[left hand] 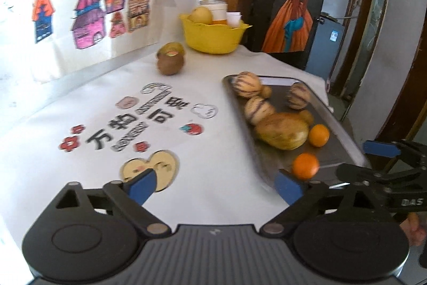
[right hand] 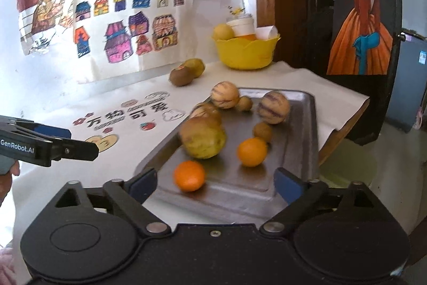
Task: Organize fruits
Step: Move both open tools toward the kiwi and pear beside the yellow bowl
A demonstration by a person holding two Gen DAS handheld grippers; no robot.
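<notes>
Grippers, left point(left hand: 215, 183) and right point(right hand: 215, 182), agape (empty); fruit on tray point(right hand: 299, 151).

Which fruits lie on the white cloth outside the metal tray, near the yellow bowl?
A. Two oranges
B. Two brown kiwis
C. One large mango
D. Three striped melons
B: the two brown kiwis rest on the cloth just before the yellow bowl, while the oranges, striped melons and large yellow-green fruit all sit in the metal tray.

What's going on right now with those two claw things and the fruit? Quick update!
Both grippers open, empty: left gripper, right gripper. Fruit loose on metal tray, nearest orange ahead of right gripper. Nothing blocking.
</notes>
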